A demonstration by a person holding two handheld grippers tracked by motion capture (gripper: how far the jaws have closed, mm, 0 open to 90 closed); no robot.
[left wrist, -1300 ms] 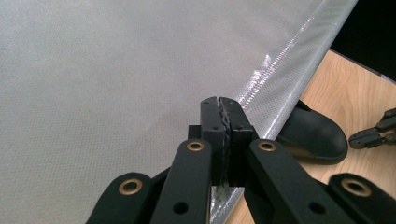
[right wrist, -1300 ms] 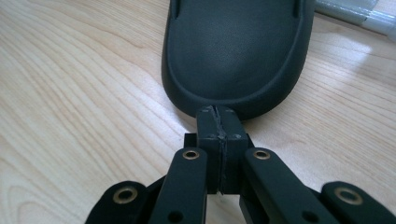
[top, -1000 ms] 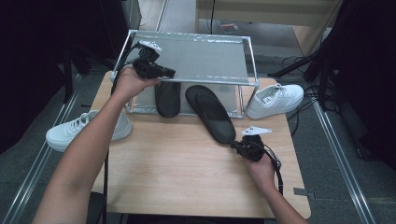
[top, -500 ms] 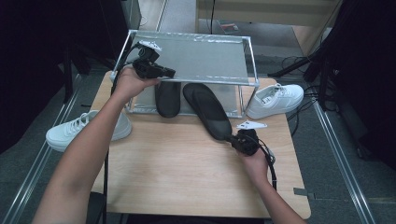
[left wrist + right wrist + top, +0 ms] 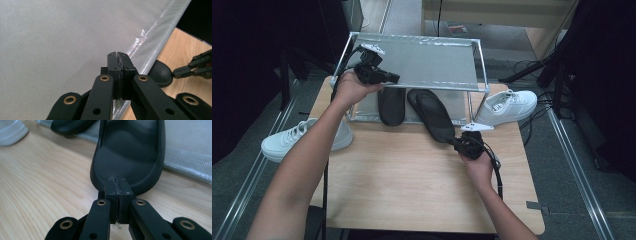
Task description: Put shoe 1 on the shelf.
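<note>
A long black slipper [image 5: 432,114] lies slanted, its toe under the rack's top shelf [image 5: 427,60] and its heel out on the wooden table [image 5: 412,185]. My right gripper [image 5: 456,143] is shut, with its tips against the heel rim [image 5: 130,152]; nothing shows between the jaws [image 5: 116,180]. The left gripper view also catches that heel [image 5: 160,73] with the right gripper [image 5: 175,72] touching it. A second black slipper [image 5: 391,102] lies on the lower shelf to the left. My left gripper [image 5: 394,78] is shut and rests at the top shelf's front left edge [image 5: 118,53].
The rack has a thin metal frame and grey fabric shelves [image 5: 62,37]. One white sneaker [image 5: 507,106] sits at the table's right rear corner, and another [image 5: 299,140] is off the left edge. A cable trails from each gripper.
My right gripper has moved up and left toward the rack, and the long black slipper has slid with it further under the top shelf. The left gripper has stayed put.
</note>
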